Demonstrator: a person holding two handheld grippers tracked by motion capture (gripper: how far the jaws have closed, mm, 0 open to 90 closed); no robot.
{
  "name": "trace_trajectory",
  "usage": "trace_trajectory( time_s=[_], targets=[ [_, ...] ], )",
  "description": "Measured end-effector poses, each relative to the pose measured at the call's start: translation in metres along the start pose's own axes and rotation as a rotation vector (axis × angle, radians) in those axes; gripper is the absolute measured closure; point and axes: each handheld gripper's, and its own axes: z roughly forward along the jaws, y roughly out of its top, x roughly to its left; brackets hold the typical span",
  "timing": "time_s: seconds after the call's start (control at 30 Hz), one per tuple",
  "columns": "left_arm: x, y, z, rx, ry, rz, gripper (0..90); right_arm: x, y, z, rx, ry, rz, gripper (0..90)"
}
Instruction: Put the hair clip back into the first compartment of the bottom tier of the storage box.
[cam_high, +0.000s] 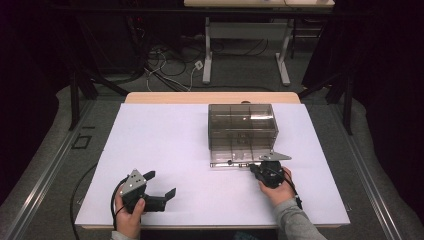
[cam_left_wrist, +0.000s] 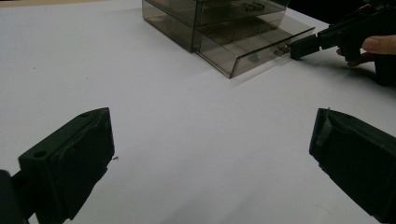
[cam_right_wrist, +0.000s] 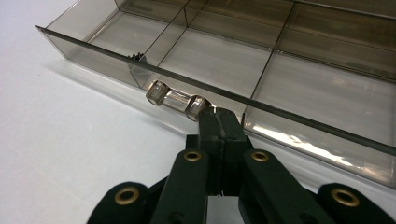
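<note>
The right tongs (cam_right_wrist: 219, 122) are pinched tight at the clear handle (cam_right_wrist: 177, 100) of the lowest drawer (cam_right_wrist: 289, 93), partly drawn out of the smoky organizer box (cam_high: 242, 131) right of centre in the high view. The left tongs (cam_high: 159, 185) rest wide and empty on the white counter (cam_high: 165, 145), lower left. I judge the drawer mid-opening; next comes a straight, level pull toward the lower edge.
</note>
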Motion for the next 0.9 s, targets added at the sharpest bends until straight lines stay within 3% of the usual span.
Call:
trace_trajectory(
  time_s=[0.4,0.67,0.9],
  targets=[
    [0.000,-0.001,-0.002,-0.001,0.009,0.002,0.4,-0.003,0.006,0.007,0.000,-0.021,0.028,90.0],
    [0.000,-0.004,-0.007,-0.003,0.019,-0.020,0.4,-0.005,0.010,0.012,-0.001,-0.020,0.052,90.0],
    [0.001,-0.008,-0.015,-0.007,0.043,-0.024,0.4,-0.006,0.017,0.018,0.007,-0.034,0.042,90.0]
  ],
)
